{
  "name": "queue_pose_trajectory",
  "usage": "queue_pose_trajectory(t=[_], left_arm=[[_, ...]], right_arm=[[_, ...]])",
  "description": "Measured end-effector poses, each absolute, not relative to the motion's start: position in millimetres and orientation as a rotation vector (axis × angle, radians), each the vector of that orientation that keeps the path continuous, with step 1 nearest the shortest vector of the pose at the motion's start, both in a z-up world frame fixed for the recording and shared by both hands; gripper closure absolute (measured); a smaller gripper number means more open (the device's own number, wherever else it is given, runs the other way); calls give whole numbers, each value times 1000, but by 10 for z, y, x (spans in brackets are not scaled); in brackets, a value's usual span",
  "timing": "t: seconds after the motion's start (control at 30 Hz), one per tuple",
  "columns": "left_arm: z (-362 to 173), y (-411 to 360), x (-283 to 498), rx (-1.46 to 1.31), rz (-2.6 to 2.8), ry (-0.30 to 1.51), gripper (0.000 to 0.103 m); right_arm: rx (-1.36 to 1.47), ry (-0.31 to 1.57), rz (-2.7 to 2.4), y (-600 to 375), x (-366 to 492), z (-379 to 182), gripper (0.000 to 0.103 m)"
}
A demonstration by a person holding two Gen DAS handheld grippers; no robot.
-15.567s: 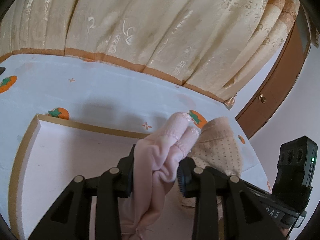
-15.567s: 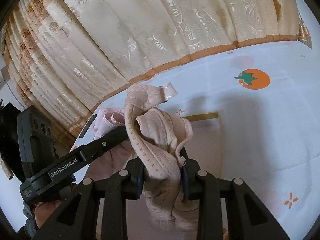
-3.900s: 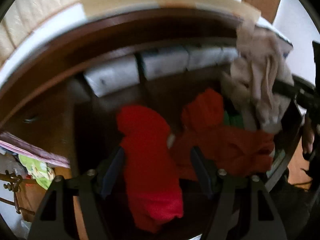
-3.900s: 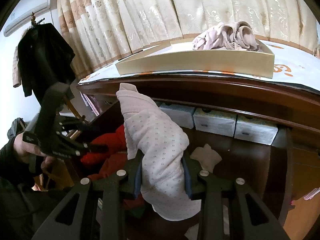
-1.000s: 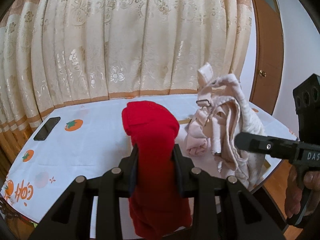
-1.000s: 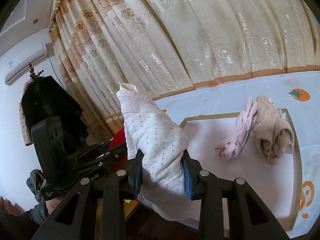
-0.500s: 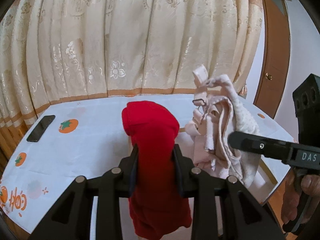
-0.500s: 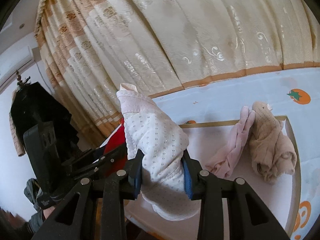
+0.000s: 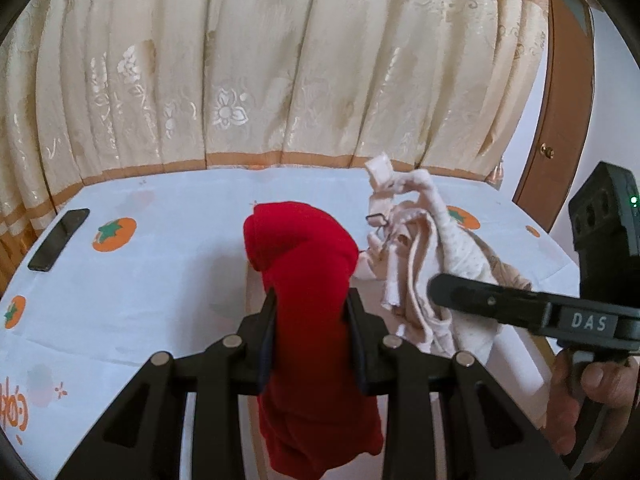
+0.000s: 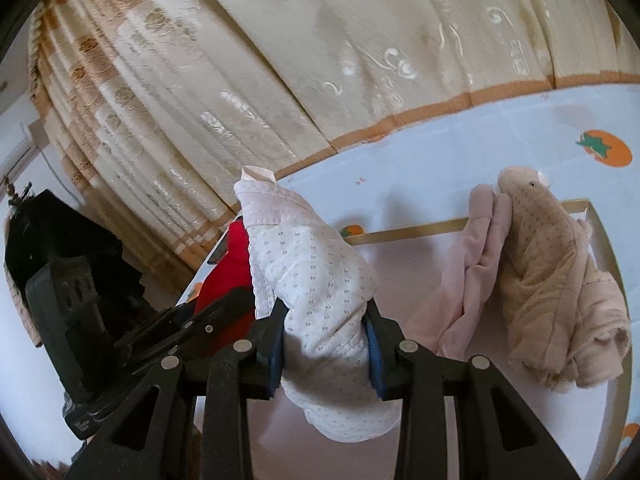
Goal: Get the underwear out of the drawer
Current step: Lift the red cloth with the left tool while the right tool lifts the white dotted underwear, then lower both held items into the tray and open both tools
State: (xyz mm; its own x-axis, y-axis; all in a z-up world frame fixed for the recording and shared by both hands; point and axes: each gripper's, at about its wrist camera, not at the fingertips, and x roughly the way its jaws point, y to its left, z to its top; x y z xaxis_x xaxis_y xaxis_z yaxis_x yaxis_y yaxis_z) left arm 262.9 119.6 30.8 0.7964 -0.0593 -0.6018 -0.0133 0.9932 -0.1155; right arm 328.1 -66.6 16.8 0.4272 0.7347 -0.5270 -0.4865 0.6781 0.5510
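Left wrist view: left tool (image 9: 310, 332) clamps a red underwear piece (image 9: 308, 280) mid-bundle; top flops over above the jaws, rest hangs below. It sits over the bench (image 9: 160, 280), covered in a white cloth with orange fruit print. A phone (image 9: 59, 239) lies near the far left edge. The right tool (image 9: 440, 292) comes in from the right, gripped by a hand (image 9: 576, 396), carrying a dotted white underwear piece (image 9: 456, 248).

Right wrist view: right tool (image 10: 326, 340) is closed on the dotted white piece, pinched at its middle, both ends drooping. Below and ahead is a shallow white tray (image 10: 420, 229) with a wooden rim on the bench. In it lie a pink garment (image 10: 472, 264) and a beige dotted garment (image 10: 560, 292), touching. The red piece shows at left behind the left tool.

Handling, by judgement: all light, limp fabric, no stiffness, not fragile. A pinch through the bunched middle holds well; an edge grip risks slip or unrolling. Both pieces look ready to drop into the tray.
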Motion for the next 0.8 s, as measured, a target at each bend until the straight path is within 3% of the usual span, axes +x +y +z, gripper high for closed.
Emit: queue_pose_trajectory(t=[0.8], left_arm=[[-10,1267,3192,-156,-54,793,73]], right_arm=[[307,892,693,-466,3678,-87,66]])
